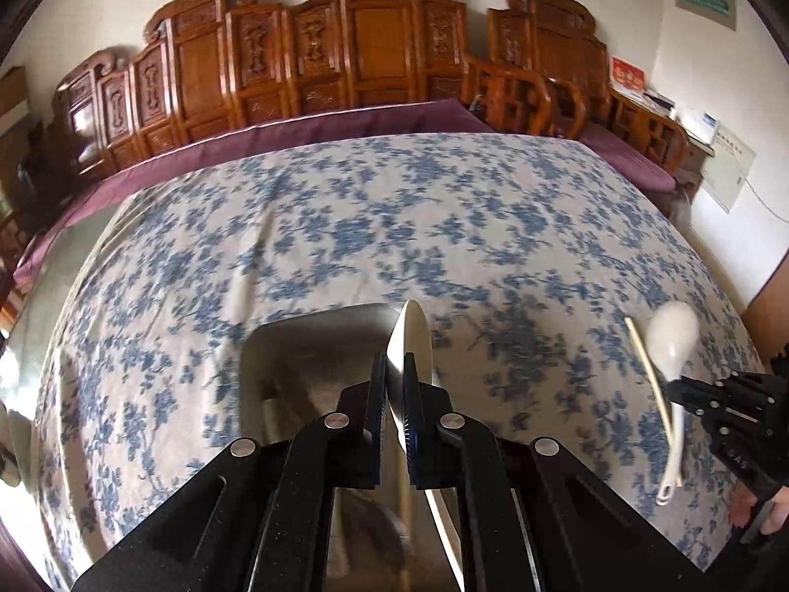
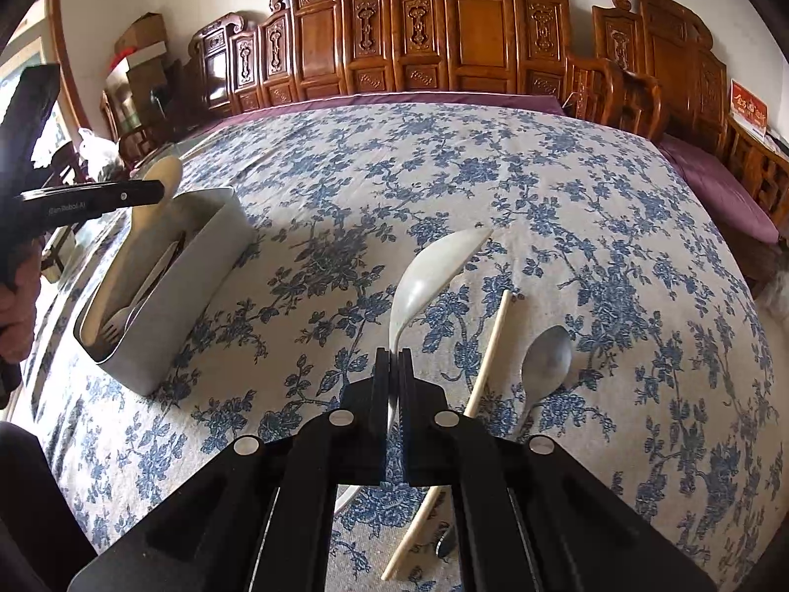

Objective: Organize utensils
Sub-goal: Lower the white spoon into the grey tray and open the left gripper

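My left gripper (image 1: 394, 360) is shut on a cream spoon (image 1: 412, 335), held edge-on just above the open grey utensil box (image 1: 320, 313). In the right wrist view that same left gripper (image 2: 159, 191) holds the cream spoon (image 2: 165, 172) over the far end of the box (image 2: 197, 266), which has a fork (image 2: 114, 320) and other utensils inside. My right gripper (image 2: 393, 352) is shut on the handle of a white ceramic spoon (image 2: 434, 271), raised off the cloth. A chopstick (image 2: 488, 355) and a metal spoon (image 2: 545, 360) lie on the cloth just right of it.
The table carries a blue floral cloth (image 2: 493, 172). Behind it stands a carved wooden bench (image 2: 473, 29) with a purple cushion (image 2: 715, 182). From the left wrist, the right gripper (image 1: 673, 387) with the white spoon (image 1: 670, 340) is at the far right, beside a chopstick (image 1: 646, 370).
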A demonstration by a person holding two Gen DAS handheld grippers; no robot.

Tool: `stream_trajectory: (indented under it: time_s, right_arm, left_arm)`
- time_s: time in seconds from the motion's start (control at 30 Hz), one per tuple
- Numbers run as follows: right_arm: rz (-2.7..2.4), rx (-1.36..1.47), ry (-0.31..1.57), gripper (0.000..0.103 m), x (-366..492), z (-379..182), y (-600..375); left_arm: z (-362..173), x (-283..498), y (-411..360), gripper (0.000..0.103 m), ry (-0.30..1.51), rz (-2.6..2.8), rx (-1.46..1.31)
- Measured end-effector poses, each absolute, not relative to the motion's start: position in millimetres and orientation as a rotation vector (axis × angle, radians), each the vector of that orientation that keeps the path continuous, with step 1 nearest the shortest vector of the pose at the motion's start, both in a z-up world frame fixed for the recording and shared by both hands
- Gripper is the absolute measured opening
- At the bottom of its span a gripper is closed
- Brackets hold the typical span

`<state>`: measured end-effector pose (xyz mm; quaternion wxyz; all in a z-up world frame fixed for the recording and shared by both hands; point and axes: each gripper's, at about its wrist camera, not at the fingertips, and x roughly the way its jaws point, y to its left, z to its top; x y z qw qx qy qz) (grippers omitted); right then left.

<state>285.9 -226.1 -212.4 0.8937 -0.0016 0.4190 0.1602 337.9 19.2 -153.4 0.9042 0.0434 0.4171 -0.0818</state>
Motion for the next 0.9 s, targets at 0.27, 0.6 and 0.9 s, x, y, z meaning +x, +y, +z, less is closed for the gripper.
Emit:
stream_trajectory:
  time_s: [0.27, 0.6, 0.9]
  right_arm:
    - [0.363, -0.04, 0.849, 0.004, 279, -206, -205]
    - [0.479, -0.08, 0.776, 0.004, 282, -171, -143]
    - [0.593, -0.064, 0.748, 0.005, 306, -160, -70]
  left_arm:
    - [-172, 341, 57, 0.005, 0.886, -0.091, 0.052]
    - [-176, 336, 80, 0.024, 0.89, -0.075, 0.021]
    - [-160, 326, 100, 0.032, 0.831, -0.022, 0.031]
